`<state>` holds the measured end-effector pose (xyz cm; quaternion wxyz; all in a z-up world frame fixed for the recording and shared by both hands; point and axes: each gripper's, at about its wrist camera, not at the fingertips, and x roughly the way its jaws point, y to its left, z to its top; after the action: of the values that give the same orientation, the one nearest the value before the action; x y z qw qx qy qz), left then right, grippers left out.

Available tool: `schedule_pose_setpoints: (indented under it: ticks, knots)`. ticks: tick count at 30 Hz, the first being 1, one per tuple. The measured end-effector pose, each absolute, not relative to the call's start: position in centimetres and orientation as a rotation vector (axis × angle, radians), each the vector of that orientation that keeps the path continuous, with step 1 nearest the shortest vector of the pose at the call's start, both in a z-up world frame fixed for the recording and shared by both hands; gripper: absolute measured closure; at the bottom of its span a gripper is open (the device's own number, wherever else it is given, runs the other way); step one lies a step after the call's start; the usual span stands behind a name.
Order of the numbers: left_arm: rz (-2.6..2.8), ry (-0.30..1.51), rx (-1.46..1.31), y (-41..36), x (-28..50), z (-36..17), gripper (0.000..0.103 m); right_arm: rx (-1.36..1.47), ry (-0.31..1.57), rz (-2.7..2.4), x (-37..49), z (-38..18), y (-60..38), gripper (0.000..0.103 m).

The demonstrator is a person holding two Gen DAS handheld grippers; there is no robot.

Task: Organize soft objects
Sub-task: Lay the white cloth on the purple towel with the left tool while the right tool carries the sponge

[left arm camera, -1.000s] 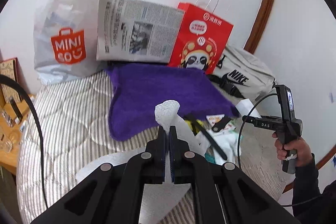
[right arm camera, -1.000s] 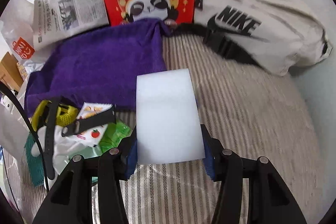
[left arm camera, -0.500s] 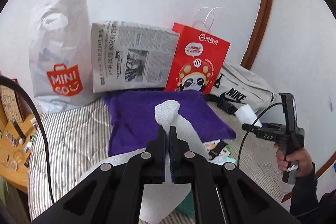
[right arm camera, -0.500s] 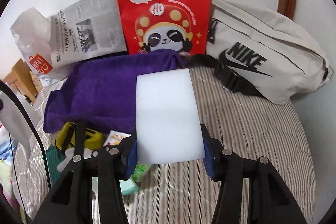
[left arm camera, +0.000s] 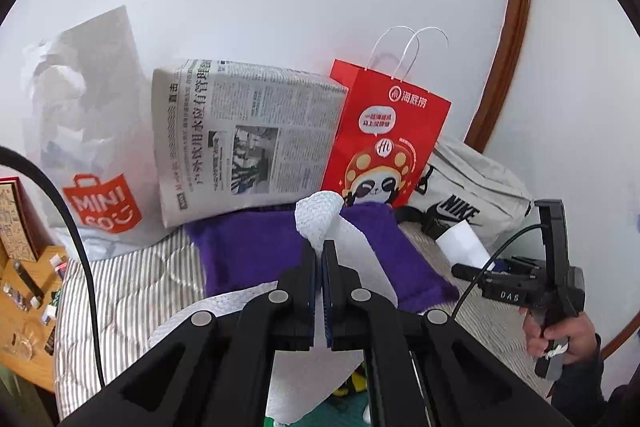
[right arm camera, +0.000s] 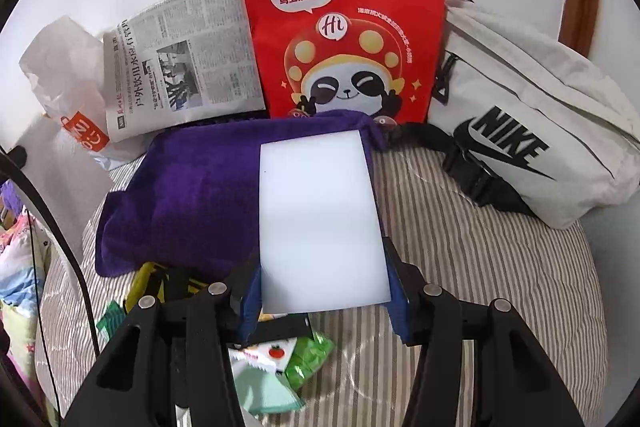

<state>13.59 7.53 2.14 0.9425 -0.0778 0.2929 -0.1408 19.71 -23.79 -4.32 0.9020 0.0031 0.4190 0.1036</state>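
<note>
My left gripper (left arm camera: pixel 319 251) is shut on a white textured cloth (left arm camera: pixel 320 217) that sticks up past the fingertips and hangs below them. My right gripper (right arm camera: pixel 322 283) is shut on a flat white sponge block (right arm camera: pixel 318 223), held above the striped bed. That sponge also shows in the left wrist view (left arm camera: pixel 464 241), with the right gripper (left arm camera: pixel 476 269) at the right. A purple towel (right arm camera: pixel 200 183) lies on the bed in front of both grippers; it also shows in the left wrist view (left arm camera: pixel 256 251).
A red panda paper bag (right arm camera: pixel 344 27), a folded newspaper (left arm camera: pixel 248 143), a white Miniso bag (left arm camera: pixel 88 131) and a grey Nike bag (right arm camera: pixel 528 127) lean on the wall. Small packets and a yellow-black item (right arm camera: pixel 160 283) lie under the right gripper. A wooden shelf (left arm camera: pixel 24 303) stands left.
Both grippers have risen and tilted up, so the wall and bag tops show more. The cloth and the sponge stay gripped.
</note>
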Motion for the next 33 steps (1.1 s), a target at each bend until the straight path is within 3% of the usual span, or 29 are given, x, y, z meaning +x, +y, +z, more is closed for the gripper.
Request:
schedule_pose_setpoints:
  ticks: [16, 33]
  knots:
    - [-0.286, 0.618, -0.158, 6.4, 23.7, 0.3, 0.099, -0.023, 0.886, 0.208, 26.1, -5.3, -22.9, 0.052]
    - [-0.257, 0.752, -0.174, 6.7, 29.6, -7.1, 0.099, -0.051, 0.979, 0.207, 33.8, -10.6, -21.0, 0.052]
